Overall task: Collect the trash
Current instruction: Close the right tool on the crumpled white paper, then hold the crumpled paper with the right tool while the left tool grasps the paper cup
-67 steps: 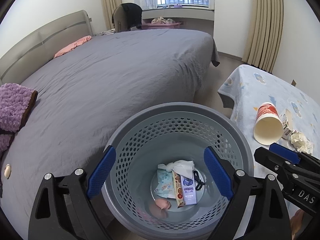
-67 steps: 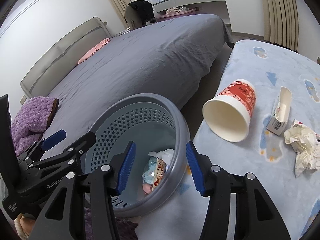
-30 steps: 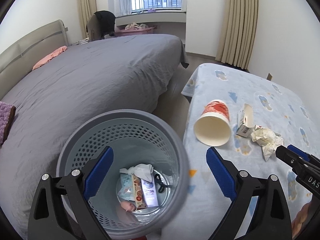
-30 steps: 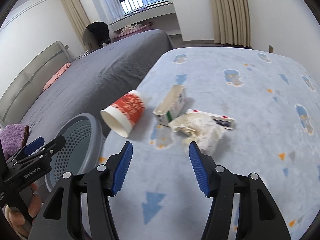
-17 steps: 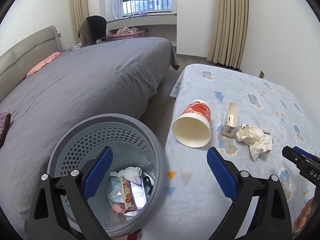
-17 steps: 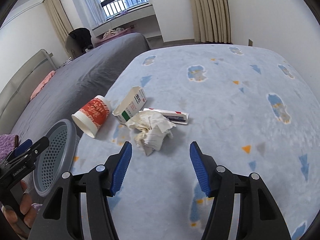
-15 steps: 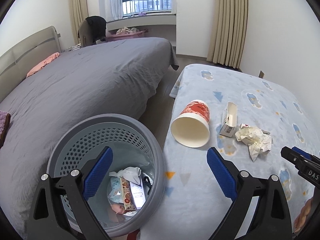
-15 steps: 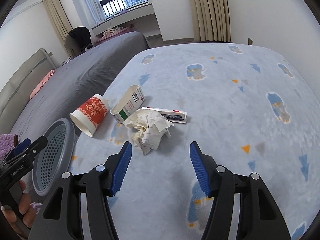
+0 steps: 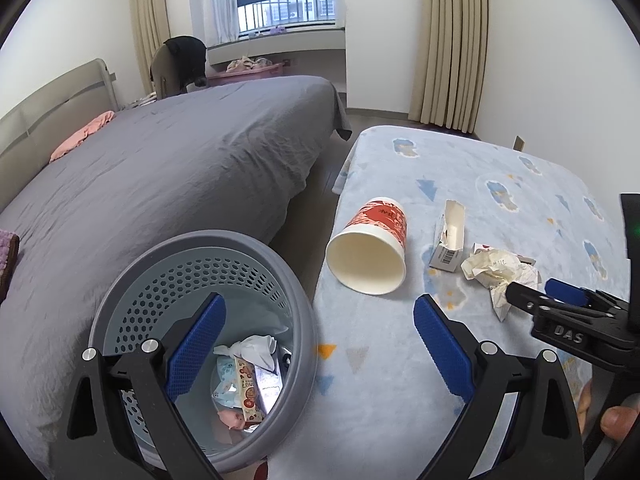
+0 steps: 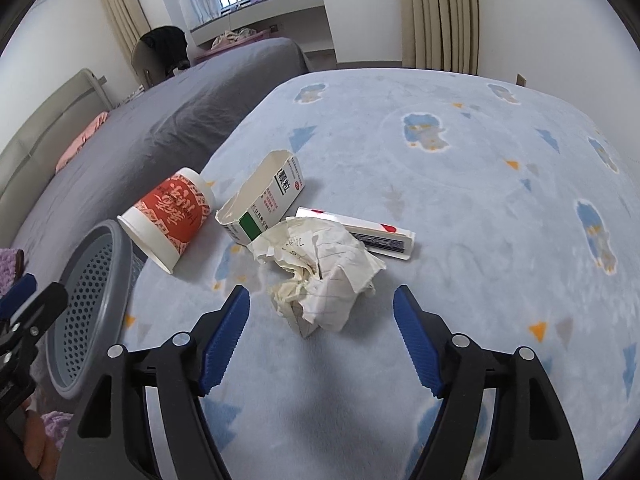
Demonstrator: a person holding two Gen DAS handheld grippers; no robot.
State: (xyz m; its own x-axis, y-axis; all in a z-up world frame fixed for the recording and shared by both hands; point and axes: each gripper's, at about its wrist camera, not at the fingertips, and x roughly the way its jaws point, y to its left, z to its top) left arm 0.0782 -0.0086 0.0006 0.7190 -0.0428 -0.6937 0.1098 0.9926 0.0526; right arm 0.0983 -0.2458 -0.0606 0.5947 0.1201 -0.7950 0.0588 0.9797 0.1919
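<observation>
A crumpled paper ball [image 10: 320, 268] lies on the light blue blanket [image 10: 460, 184], just ahead of my open, empty right gripper [image 10: 320, 344]. Behind it lie an open white medicine box [image 10: 264, 200], a flat narrow box [image 10: 372, 232] and a red-and-white paper cup [image 10: 168, 216] on its side. The same cup [image 9: 370, 252], box [image 9: 450, 236] and paper ball [image 9: 498, 272] show in the left wrist view. My left gripper [image 9: 316, 344] is open and empty over the rim of the grey perforated bin [image 9: 200, 264], which holds several wrappers [image 9: 248, 376].
A large grey bed [image 9: 160, 168] lies left of the bin. A purple fluffy cloth [image 9: 8, 248] sits at its left edge. A gap of floor [image 9: 316, 196] separates the bed from the blanket-covered surface. Curtains [image 9: 452, 40] and a window are behind.
Both grippers swung right, away from the bin and towards the blanket. My right gripper has closed in on the crumpled paper, which now lies just ahead of its open fingers.
</observation>
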